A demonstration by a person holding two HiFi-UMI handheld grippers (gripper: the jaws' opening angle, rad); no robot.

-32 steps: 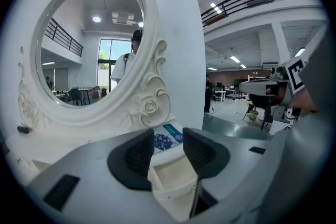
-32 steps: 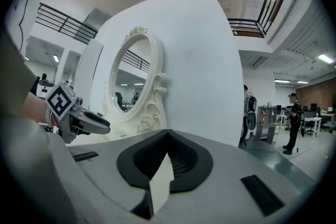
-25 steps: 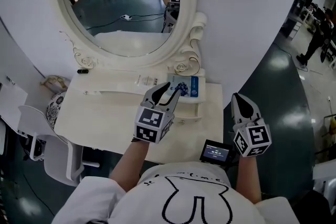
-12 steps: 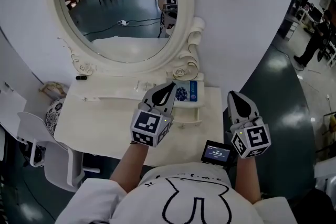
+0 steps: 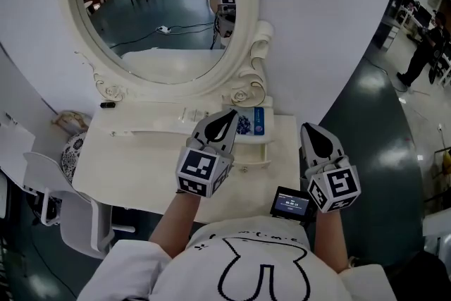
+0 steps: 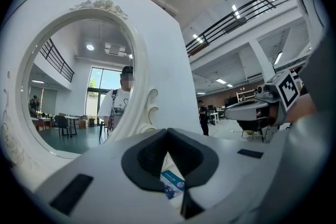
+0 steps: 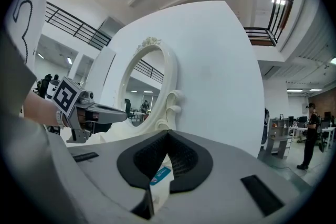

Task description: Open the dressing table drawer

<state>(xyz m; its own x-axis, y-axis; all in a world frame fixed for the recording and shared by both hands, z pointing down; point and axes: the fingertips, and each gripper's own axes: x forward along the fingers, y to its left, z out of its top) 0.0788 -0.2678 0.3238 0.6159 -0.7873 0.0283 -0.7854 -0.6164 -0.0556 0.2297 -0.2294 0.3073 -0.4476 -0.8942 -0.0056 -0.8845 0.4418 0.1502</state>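
Note:
The white dressing table (image 5: 127, 166) with its oval mirror (image 5: 155, 3) stands in front of me. A blue and white box (image 5: 255, 122) lies on the small raised unit at the table's right back; no drawer front shows clearly. My left gripper (image 5: 228, 118) hovers over the table just left of the box, shut with nothing between its jaws (image 6: 168, 131). The box (image 6: 172, 184) shows below those jaws. My right gripper (image 5: 313, 130) hangs past the table's right edge, shut and empty (image 7: 168, 134).
A white chair (image 5: 63, 204) and a patterned round object (image 5: 71, 151) are at the left. A small black device with a lit screen (image 5: 290, 204) sits at my waist. A small black item (image 5: 107, 105) lies near the mirror base. Dark floor lies to the right.
The left gripper's jaws, open a second ago near the box, have closed on nothing. Both grippers have risen a little.

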